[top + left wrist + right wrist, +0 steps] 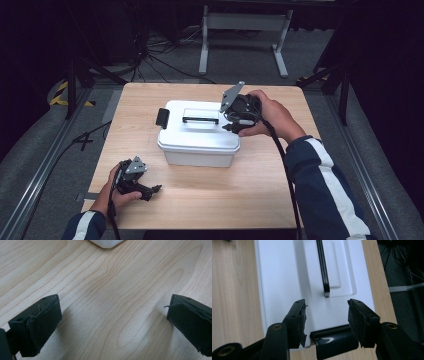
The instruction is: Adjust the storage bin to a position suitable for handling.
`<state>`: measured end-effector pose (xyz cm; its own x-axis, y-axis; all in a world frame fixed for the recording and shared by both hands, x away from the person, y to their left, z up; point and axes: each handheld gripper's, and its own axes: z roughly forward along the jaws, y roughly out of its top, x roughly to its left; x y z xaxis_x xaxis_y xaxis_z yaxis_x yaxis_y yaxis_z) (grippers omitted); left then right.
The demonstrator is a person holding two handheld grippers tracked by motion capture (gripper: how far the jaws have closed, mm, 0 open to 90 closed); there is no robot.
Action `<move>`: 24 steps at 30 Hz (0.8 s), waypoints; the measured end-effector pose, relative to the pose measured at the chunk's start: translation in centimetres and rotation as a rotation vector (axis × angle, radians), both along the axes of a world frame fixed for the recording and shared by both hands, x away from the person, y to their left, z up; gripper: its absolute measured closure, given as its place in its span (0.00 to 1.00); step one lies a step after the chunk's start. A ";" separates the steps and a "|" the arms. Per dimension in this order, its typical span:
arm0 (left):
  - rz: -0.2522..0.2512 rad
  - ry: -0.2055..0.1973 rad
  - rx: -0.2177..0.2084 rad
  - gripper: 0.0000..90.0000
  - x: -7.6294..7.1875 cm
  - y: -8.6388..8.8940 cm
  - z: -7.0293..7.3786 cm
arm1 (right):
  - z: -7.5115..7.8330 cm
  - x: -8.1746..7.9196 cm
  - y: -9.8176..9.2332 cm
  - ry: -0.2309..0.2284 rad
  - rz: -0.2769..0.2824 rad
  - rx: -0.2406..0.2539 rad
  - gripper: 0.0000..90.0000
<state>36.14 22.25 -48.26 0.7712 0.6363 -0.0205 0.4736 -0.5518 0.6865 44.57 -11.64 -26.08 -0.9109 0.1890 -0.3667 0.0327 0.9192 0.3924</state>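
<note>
a wooden table [260, 195] seen from above, with a person's sleeved forearms entering at the near edge. nearest, the left gripper [152, 190] rests low at the table's near left corner, held in the left hand [116, 194]; in the left gripper view its jaws stand wide apart over bare wood, gripping nothing, and a white corner of the box [106, 243] is cut off at the top edge. farther in, a white lidded box [200, 132] sits mid-table, with a black handle [200, 120] lying flat on the lid and a black latch [162, 118] on its left end. the right gripper [231, 127] hovers at the box's right end (its tips are hard to make out from above). in the right gripper view its jaws are open, empty, straddling the right latch [335, 341], which sits just between them without touching. beyond the table, cables and a grey stand's legs lie on dim floor.
</note>
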 end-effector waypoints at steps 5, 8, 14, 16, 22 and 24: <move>0.001 -0.001 0.001 0.00 0.0 0.0 0.0 | -0.3 0.8 1.5 0.012 0.024 -0.029 0.55; 0.014 -0.002 0.000 0.00 -0.1 0.0 0.0 | -0.5 1.3 2.4 0.027 0.037 -0.053 0.55; 0.050 0.001 0.002 0.00 -0.5 -0.1 0.0 | -0.9 2.5 3.7 0.052 0.063 -0.092 0.58; 0.060 0.002 0.001 0.00 -0.6 -0.2 0.0 | -1.2 3.0 4.0 0.048 0.060 -0.112 0.60; 0.066 -0.005 0.003 0.00 -0.6 -0.1 0.0 | -1.8 3.4 5.3 0.044 0.103 -0.158 0.70; 0.083 0.001 0.001 0.01 -0.7 -0.1 0.0 | -1.8 3.4 5.6 0.040 0.120 -0.156 0.76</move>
<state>35.41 22.14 -48.25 0.7154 0.6984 -0.0205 0.5184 -0.5109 0.6857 47.93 -6.07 -27.90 -0.9380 0.0219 -0.3459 -0.0678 0.9671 0.2451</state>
